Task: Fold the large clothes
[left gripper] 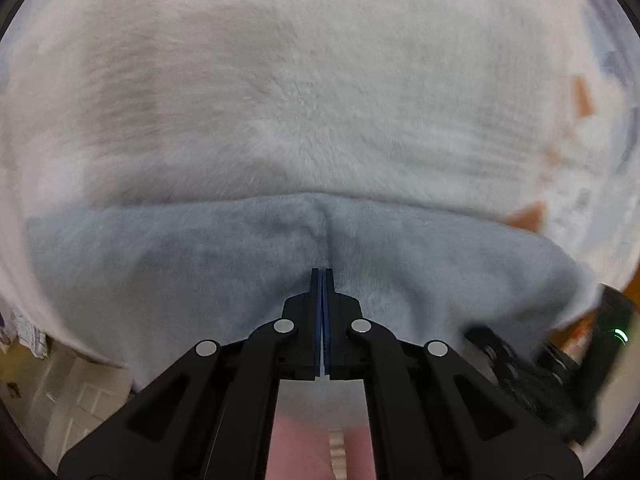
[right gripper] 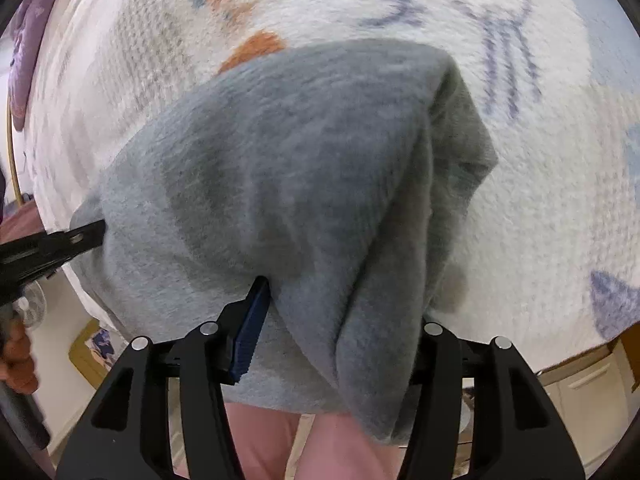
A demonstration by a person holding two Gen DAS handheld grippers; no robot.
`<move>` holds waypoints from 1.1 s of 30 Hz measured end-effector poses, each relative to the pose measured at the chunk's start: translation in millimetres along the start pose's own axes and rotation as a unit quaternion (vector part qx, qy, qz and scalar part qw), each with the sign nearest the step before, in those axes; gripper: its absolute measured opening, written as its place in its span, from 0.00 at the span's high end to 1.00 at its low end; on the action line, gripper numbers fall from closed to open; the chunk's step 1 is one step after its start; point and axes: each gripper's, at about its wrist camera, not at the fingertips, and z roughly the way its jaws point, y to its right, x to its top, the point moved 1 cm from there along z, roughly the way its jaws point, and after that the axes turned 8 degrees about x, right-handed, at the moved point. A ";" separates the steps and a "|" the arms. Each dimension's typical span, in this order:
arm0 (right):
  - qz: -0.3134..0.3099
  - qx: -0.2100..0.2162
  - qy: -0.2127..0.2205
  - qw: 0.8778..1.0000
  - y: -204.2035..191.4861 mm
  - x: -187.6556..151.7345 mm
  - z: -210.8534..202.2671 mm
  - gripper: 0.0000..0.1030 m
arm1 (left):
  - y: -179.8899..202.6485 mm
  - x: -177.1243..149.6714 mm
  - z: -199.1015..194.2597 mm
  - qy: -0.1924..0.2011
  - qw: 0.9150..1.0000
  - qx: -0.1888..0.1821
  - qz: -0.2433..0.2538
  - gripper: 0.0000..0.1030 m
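A grey fleece garment (right gripper: 280,160) lies bunched at the near edge of a white patterned blanket (right gripper: 540,200). In the left wrist view the garment (left gripper: 180,264) is a pale grey band under my left gripper (left gripper: 322,276). Its jaws are together, and a crease in the cloth runs up from the tips. From the right wrist view, that gripper (right gripper: 90,236) bites the garment's left edge. My right gripper (right gripper: 324,284) straddles a thick fold of the garment. Its left pad (right gripper: 252,320) shows bare and blue. Draped cloth hides the right finger.
The blanket (left gripper: 280,100) carries orange patches and blue cat drawings and covers the whole surface ahead. A person's pink trousers (right gripper: 260,440) stand close below, a hand (right gripper: 16,360) at the left. A purple cloth (right gripper: 28,40) lies far left, and a fan (right gripper: 32,304) stands on the floor.
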 end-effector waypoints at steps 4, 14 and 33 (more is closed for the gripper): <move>0.004 0.012 -0.003 1.000 -1.6 4.3 -0.3 0.47 | 11.8 -1.6 -7.5 -0.011 0.999 0.040 0.007 1.00; -0.030 0.005 0.009 1.000 7.0 3.0 -5.2 0.42 | 16.0 -24.1 -5.8 -0.002 0.998 0.059 -0.008 1.00; -0.048 -0.010 0.112 0.993 -20.7 -47.0 6.0 0.37 | 3.9 -101.3 24.2 0.066 0.998 0.005 -0.005 0.98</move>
